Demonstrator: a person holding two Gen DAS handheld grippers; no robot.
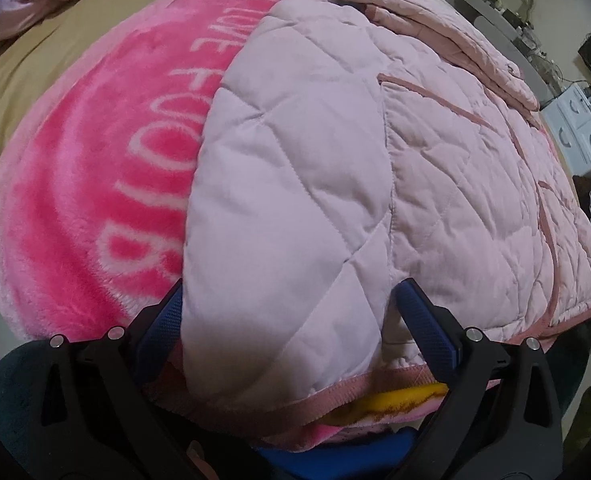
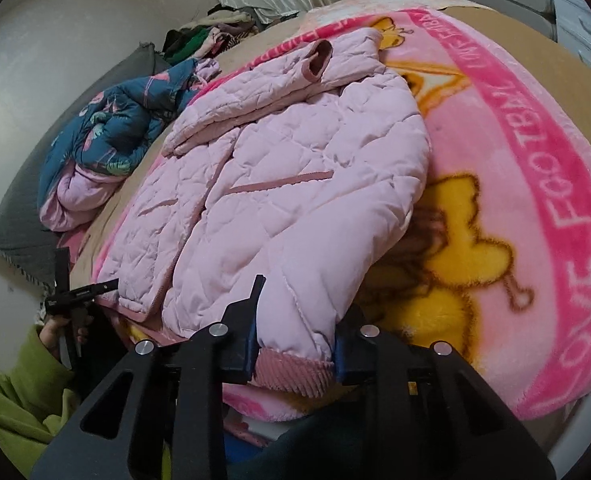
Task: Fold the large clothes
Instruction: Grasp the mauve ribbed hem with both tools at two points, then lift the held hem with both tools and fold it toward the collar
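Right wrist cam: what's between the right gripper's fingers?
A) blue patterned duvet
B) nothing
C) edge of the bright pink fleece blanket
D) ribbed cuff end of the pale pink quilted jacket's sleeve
D: the right gripper has its blue-padded fingers closed against the ribbed cuff of the pale pink quilted jacket, with the bright pink fleece blanket lying underneath.

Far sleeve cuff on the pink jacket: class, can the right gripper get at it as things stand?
Probably not yet. The right gripper is clamped on the near cuff; the far cuff lies uncovered across the jacket.
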